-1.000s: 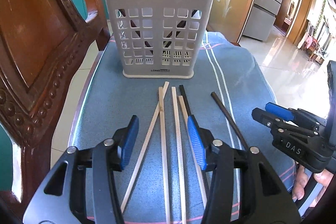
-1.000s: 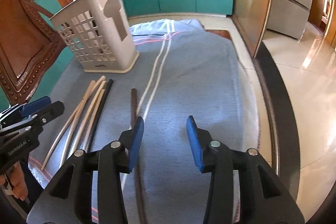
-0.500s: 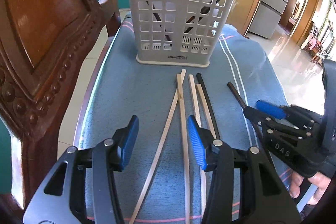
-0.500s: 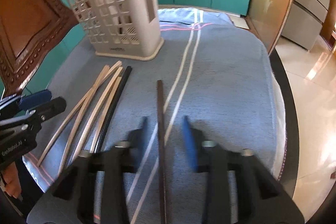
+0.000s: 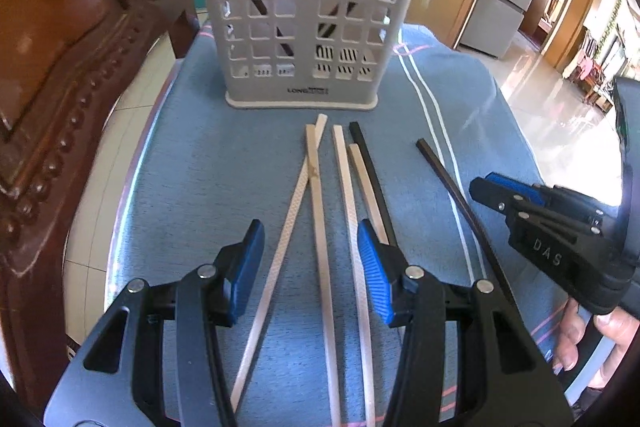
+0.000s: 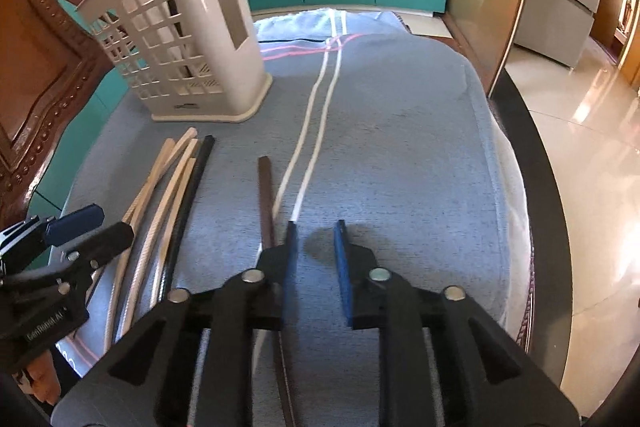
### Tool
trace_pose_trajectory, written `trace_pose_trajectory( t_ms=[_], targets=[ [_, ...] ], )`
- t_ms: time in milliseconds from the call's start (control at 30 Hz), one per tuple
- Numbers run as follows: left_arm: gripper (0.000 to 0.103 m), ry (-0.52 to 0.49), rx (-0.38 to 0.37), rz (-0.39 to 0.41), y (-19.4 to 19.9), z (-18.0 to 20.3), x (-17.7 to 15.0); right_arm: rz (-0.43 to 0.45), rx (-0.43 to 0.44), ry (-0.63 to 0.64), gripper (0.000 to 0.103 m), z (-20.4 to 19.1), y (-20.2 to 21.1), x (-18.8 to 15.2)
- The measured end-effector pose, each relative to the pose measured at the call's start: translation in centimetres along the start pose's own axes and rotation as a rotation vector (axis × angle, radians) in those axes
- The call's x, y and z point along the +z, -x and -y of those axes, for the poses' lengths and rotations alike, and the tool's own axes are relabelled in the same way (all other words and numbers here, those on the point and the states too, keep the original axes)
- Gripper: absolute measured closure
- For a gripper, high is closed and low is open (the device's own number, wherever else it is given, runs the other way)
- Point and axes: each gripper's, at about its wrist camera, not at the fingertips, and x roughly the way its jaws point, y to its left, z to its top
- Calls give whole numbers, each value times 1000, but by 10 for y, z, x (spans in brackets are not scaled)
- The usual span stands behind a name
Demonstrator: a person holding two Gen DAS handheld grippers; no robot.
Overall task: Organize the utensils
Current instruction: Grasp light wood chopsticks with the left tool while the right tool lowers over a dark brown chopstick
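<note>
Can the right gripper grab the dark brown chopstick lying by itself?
Probably yes. The right gripper is open and low over the cloth, and the dark brown chopstick lies alone just outside its left finger. Nothing blocks it; it likely needs only a small shift left.

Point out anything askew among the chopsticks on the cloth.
Two light chopsticks cross near their far tips instead of lying parallel. The dark brown chopstick lies apart to the right, beside the right gripper.
</note>
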Motion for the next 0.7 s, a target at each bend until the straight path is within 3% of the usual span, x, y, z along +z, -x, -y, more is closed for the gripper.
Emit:
trace_pose_trajectory(
  t_ms=[100,200,333,467,533,700],
  targets=[
    [53,-22,10,-22,-9,6,-2,4,-5,-1,65,-2,1,1],
    [49,-41,23,-34,-16,10,-4,3,-10,-4,61,-1,1,1],
    [52,-47,47,-37,-20,11,-4,-5,-6,-11,60,1,0,2],
    [69,-31,56,-30,-20,5,0,-7,-4,-15,58,2,0,2],
    [85,-17,66,-23,-19,1,0,-9,-3,-19,58,2,1,2],
    [93,17,83,28,-10,-10,5,-11,2,-27,58,3,2,3]
  ],
)
